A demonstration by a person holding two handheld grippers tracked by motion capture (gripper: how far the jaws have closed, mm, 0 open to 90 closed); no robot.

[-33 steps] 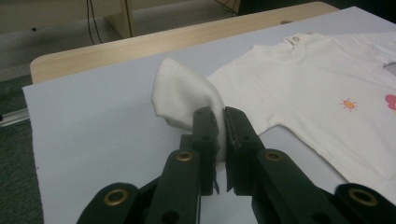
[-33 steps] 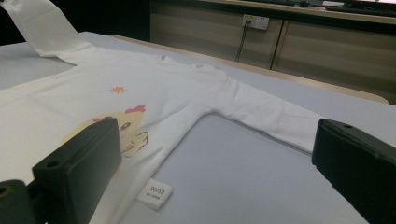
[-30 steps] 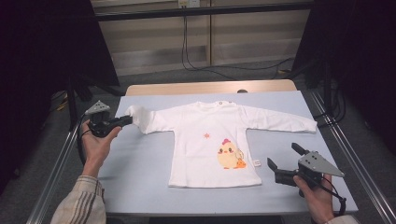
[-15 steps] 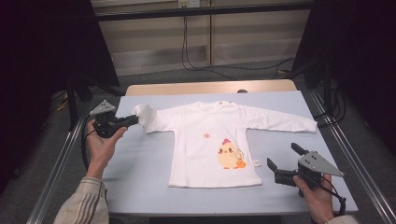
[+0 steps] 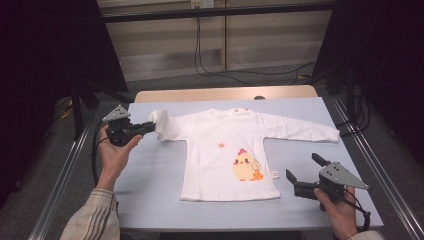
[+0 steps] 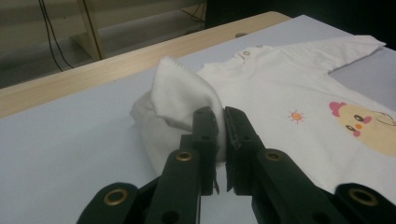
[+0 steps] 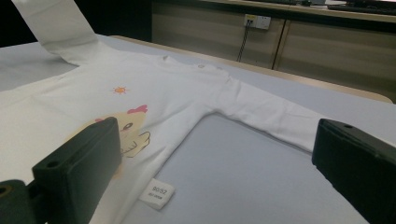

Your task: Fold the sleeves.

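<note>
Apparently folding: left sleeve (image 6: 180,100) pinched by left gripper (image 6: 219,126), lifted toward chest for folding.
Right gripper (image 5: 303,173): jaws spread, waiting near hem (image 5: 230,196).

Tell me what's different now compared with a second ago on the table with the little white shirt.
The left gripper, shut on the end of the left sleeve, has carried it inward toward the shirt's body, so the sleeve is now bunched and folding over itself. It held the sleeve throughout. The right gripper stays open in the same spot by the hem, and the shirt's body and other sleeve lie flat as before.
</note>
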